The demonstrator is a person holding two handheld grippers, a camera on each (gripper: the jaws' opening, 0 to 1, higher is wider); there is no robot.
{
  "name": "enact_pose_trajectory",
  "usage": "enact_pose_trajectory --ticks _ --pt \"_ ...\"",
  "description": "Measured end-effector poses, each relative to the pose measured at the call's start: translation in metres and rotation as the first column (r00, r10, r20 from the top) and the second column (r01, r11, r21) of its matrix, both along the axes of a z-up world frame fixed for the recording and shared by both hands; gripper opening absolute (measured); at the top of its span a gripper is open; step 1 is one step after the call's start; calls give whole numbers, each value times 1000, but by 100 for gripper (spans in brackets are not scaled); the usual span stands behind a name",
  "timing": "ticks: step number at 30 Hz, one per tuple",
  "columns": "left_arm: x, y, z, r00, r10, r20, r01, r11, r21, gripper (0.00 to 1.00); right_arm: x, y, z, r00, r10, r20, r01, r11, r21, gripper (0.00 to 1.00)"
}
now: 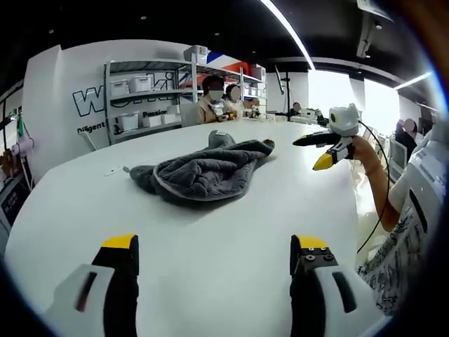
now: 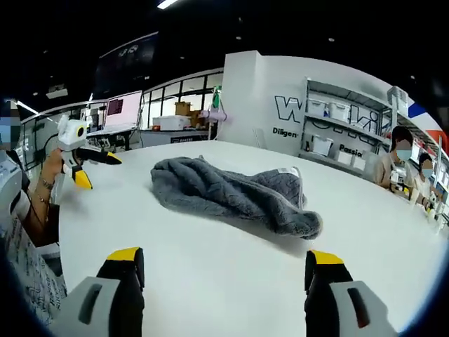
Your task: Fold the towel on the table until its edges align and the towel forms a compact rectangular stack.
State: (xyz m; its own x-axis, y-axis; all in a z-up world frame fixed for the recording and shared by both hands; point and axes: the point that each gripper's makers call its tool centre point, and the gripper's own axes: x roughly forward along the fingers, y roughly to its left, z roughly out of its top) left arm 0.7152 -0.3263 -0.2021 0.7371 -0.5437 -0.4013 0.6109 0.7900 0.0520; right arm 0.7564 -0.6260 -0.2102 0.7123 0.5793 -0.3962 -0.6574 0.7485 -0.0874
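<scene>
A crumpled dark grey towel (image 1: 203, 172) lies in a loose heap in the middle of the white table (image 1: 231, 225). In the left gripper view my left gripper (image 1: 214, 246) stands open over bare table, short of the towel. To the towel's right my right gripper (image 1: 309, 154) hovers above the table, jaws apart and empty. The right gripper view has the towel (image 2: 231, 193) ahead of the open right gripper (image 2: 224, 256), with a white label at its right end. Far left there, the left gripper (image 2: 102, 173) is held open above the table's (image 2: 210, 274) edge.
Metal shelving with white bins (image 1: 147, 98) stands behind the table. Two people sit at the table's far side (image 1: 217, 98). A person's forearm (image 1: 375, 182) holds the right gripper. A monitor (image 2: 123, 111) and desks stand beyond the table. A small white scrap (image 1: 112, 170) lies left of the towel.
</scene>
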Motion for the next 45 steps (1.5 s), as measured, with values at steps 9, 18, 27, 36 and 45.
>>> enact_pose_trajectory --ticks 9,18,27,36,45 --pt "3 -4 4 1000 3 1 -3 1000 10 94 1 -5 2 1000 -26 13 26 1000 15 99" --pt "8 -25 14 999 -51 16 50 998 29 94 -4 -4 0 1000 -13 14 13 1000 18 99" --pt "13 -42 17 995 -97 1 97 994 44 95 -9 -7 1 1000 -12 22 11 1000 21 99" --pt "37 -71 44 981 -196 11 194 977 90 96 -21 0 -3 1000 15 15 -16 1000 18 99" --pt "66 -111 62 956 -292 -6 291 949 120 96 -27 7 0 999 36 29 -37 999 35 99"
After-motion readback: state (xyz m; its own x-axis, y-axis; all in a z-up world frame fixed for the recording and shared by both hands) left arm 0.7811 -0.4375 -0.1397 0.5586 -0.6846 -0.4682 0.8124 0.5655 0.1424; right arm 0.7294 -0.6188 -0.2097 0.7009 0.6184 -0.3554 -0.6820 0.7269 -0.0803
